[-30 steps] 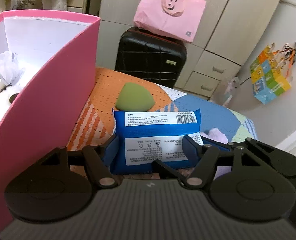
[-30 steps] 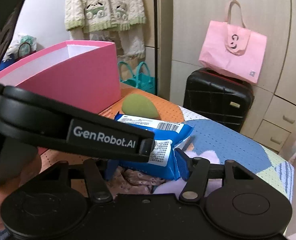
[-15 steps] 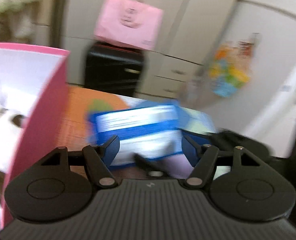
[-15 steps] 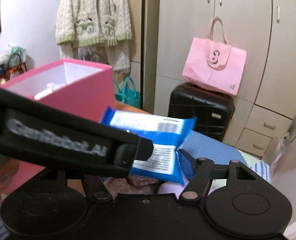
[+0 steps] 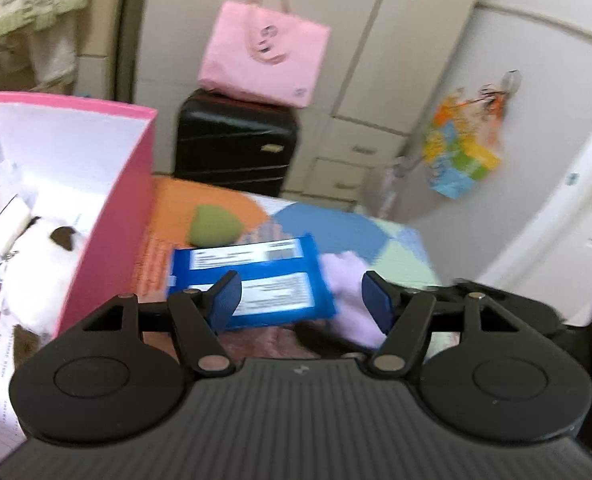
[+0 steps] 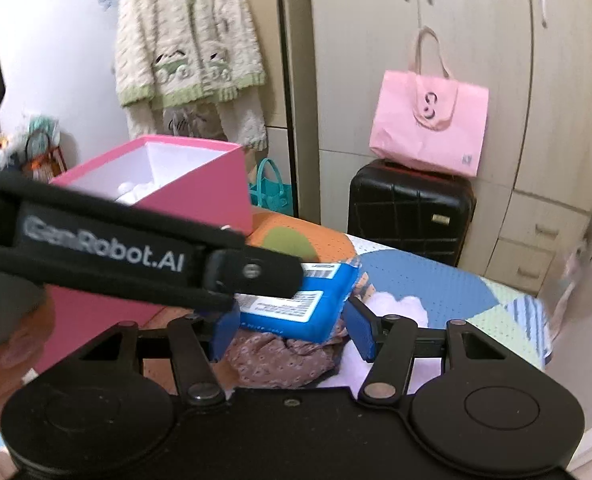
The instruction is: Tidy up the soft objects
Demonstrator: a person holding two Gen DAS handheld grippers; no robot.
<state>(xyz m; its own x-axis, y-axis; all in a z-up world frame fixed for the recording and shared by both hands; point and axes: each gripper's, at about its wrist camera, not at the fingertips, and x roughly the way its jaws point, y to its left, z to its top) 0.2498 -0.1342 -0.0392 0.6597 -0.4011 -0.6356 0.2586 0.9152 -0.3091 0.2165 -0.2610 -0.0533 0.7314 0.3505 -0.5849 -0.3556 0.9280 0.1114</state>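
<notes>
A blue wipes pack [image 5: 252,280] lies on the patchwork bed, resting on a brown floral cloth [image 6: 284,356] and next to a lilac cloth [image 5: 347,288]. My left gripper [image 5: 297,300] is open and raised above the pack; nothing is between its fingers. It crosses the right wrist view as a black bar [image 6: 136,256]. My right gripper [image 6: 292,330] is open, low over the brown cloth, with the pack [image 6: 299,304] just beyond its fingers. A green sponge [image 5: 214,226] lies further back. The pink box [image 5: 116,216] at the left holds plush toys [image 5: 44,248].
A black suitcase [image 5: 236,148] with a pink tote bag [image 5: 264,56] on it stands behind the bed against the wardrobe. A knitted cardigan [image 6: 188,48] hangs at the back left. A colourful bag [image 5: 459,160] hangs on the right wall.
My left gripper held the blue pack and lifted it, then opened; the pack now lies on the cloths. Both grippers rose, so more of the box's inside shows.
</notes>
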